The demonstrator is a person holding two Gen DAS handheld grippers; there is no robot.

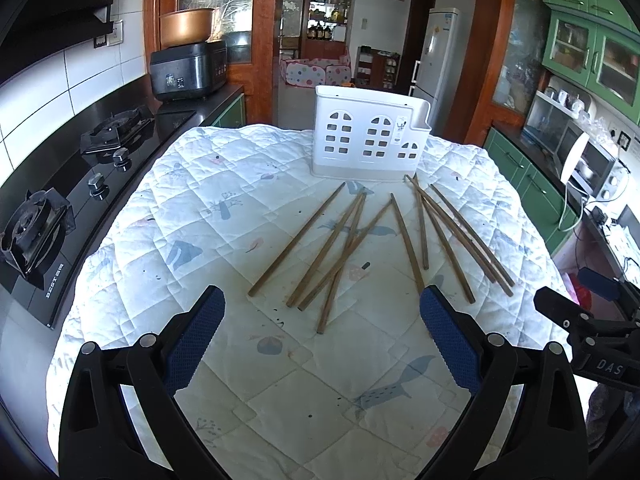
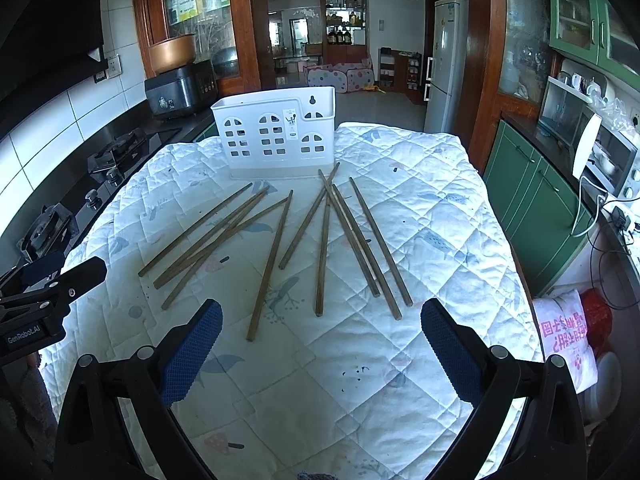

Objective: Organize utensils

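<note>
Several brown wooden chopsticks [image 1: 320, 248] lie scattered on a white quilted cloth [image 1: 240, 360]; they also show in the right wrist view [image 2: 320, 248]. Behind them stands a white plastic utensil holder [image 1: 370, 138] with window-shaped holes, also in the right wrist view [image 2: 276, 136]. My left gripper [image 1: 322, 304] is open and empty, above the cloth just short of the chopsticks' near ends. My right gripper [image 2: 322, 316] is open and empty, likewise near the chopsticks' near ends. Each gripper shows at the edge of the other's view.
A black gas stove [image 1: 60, 216] and a black rice cooker [image 1: 188, 70] stand on the counter to the left. Green cabinets [image 2: 536, 200] and a toaster oven [image 2: 612, 160] are on the right. The quilted cloth [image 2: 420, 360] covers the table to its edges.
</note>
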